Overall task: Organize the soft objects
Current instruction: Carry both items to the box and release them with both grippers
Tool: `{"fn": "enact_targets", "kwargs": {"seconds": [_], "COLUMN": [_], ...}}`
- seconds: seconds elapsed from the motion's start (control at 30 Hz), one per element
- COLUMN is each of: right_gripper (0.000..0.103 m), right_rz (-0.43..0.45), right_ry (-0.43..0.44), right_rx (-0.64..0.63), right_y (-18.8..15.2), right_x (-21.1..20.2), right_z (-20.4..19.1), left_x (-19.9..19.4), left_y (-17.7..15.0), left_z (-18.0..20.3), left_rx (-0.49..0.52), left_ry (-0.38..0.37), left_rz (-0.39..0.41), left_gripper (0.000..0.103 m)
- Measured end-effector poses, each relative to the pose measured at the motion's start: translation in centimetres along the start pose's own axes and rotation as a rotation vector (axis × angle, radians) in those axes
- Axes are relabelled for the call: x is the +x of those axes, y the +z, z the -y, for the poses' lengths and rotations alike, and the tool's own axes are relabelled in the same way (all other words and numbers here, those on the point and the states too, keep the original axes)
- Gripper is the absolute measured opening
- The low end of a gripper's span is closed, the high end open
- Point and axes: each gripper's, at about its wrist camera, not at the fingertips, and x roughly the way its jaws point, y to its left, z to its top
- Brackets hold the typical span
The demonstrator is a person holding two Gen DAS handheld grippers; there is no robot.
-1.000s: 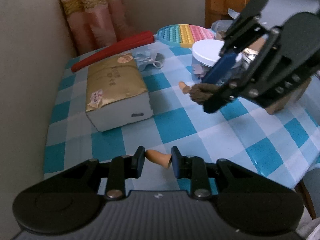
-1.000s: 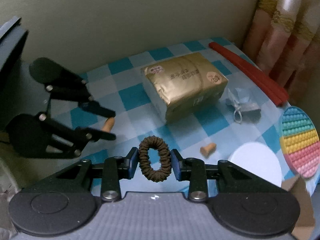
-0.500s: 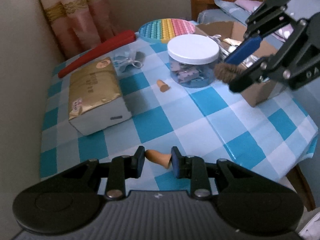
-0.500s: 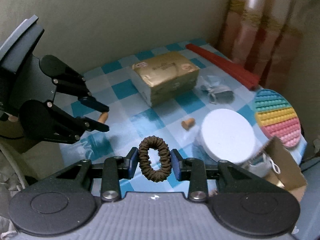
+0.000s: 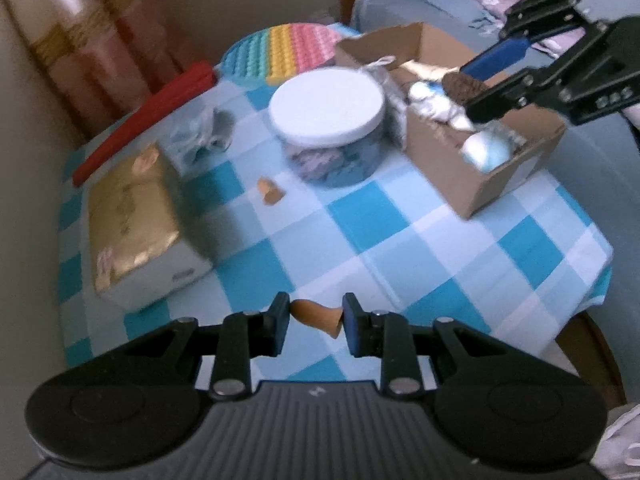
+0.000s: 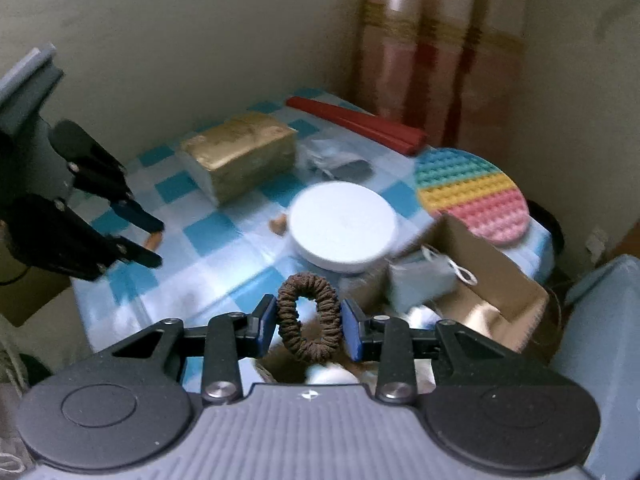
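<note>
Two grippers are hanging over a blue-and-white checked tablecloth point(image 5: 400, 216) in a curtained corner. The left gripper point(image 5: 316, 318) is pinching an orange earplug point(image 5: 316, 314), well short of the cardboard box point(image 5: 492, 184). The right gripper point(image 6: 308, 322) is clamping a brown scrunchie point(image 6: 308, 316) directly above that box, beside the white-lidded jar point(image 6: 342, 226).

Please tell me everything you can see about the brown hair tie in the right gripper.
The brown hair tie is a closed loop of ruffled, fabric-covered elastic, dark brown and soft-looking. It stands upright between the pads of the right gripper, squeezed into an oval and touching nothing else. In the left wrist view the hair tie hangs above the open cardboard box, not yet dropped in.
</note>
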Motion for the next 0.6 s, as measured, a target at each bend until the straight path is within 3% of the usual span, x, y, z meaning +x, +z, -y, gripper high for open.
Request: {"fn": "enact_targets", "kwargs": {"seconds": [0.27,0.33,0.37,0.4,0.6], "right_gripper": [0.042,0.053,0.069,0.075,0.079], "right_rz": [-0.080,-0.093,-0.094,-0.093,-0.106], "right_ry": [-0.142,-0.167,-0.175,-0.172,-0.157], "right_rx": [0.050,0.068,0.077,0.086,0.075], "right_y": [-2.3,-2.9,-3.1,-3.4,-4.4], "right_x": [0.9,1.1,1.1,1.0,1.3], "right_z": [2.8,3.3,3.4,3.5,3.0], "left_x": [-0.8,-0.8,-0.7,-0.5,1.5], "left_y": [4.8,6.3,7.0,7.6,11.3], "left_z": [2.6,3.5,4.0,4.3,6.7], "left_rx": [0.096,0.124,0.136,0.144,0.198], "left_ry": [-0.050,-0.063,-0.071,-0.076,-0.099], "left_rz": [0.057,0.078,0.086,0.092,0.096], "left_gripper": [0.027,0.027,0.027,0.027,0.027]}}
